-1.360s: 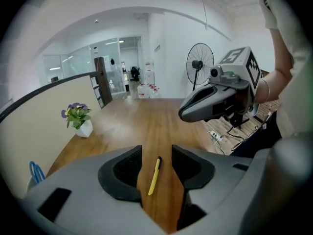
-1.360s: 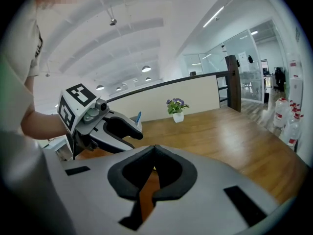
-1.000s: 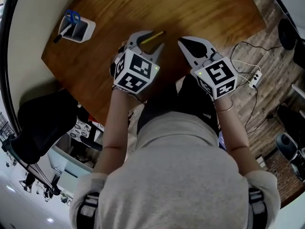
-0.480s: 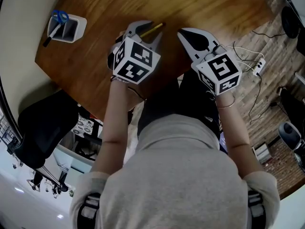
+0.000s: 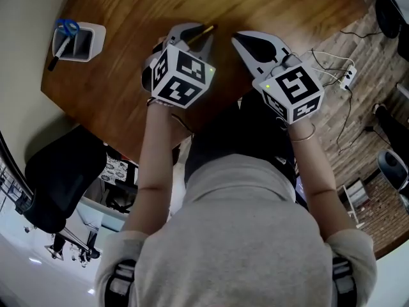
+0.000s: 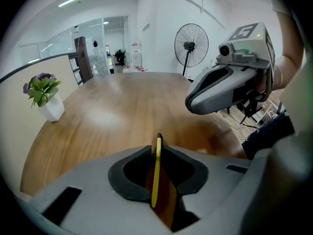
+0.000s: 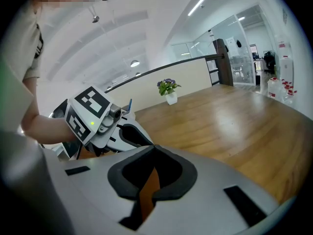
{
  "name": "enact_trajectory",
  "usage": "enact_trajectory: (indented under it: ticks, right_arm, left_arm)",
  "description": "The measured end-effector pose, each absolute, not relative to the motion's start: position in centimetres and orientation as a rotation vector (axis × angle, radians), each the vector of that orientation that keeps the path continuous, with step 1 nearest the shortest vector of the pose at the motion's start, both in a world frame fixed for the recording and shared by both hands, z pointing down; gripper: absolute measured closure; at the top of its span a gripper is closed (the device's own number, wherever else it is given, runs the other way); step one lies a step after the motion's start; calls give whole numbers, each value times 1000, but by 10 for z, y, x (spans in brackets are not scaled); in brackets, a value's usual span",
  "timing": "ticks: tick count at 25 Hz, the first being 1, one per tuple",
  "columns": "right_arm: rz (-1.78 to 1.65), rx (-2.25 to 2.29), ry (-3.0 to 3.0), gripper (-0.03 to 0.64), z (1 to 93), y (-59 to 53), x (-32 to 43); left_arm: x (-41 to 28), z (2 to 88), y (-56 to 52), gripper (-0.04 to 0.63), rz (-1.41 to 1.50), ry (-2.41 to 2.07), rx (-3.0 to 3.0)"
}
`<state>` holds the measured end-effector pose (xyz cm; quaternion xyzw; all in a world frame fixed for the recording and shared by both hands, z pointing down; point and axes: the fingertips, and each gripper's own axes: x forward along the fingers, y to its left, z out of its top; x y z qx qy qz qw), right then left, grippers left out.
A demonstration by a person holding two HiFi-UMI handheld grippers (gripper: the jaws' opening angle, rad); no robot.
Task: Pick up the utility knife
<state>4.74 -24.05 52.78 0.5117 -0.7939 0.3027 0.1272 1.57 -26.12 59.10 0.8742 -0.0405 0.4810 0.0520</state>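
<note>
- Left gripper (image 6: 155, 148), its jaws just closing, clamps the yellow utility knife (image 6: 155, 180) above the wooden table (image 5: 128, 75).
- Right gripper (image 5: 238, 38), just right of the knife, is clenched and empty.

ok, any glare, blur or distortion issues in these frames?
Head view: fisheye bends the edges of the brown wooden table, lighting even, no blur. Left gripper view: dark vignetted corners, soft glare patch on the table, yellow utility knife sharp. Right gripper view: washed-out ceiling, glare on the wood at right.
</note>
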Motion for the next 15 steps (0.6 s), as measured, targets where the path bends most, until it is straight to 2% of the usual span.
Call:
enact_trajectory:
  ticks: [15]
  right_arm:
    - [901, 1448, -2330, 604, 531, -232, 53]
  left_arm:
    - [22, 592, -256, 535, 1472, -187, 2633]
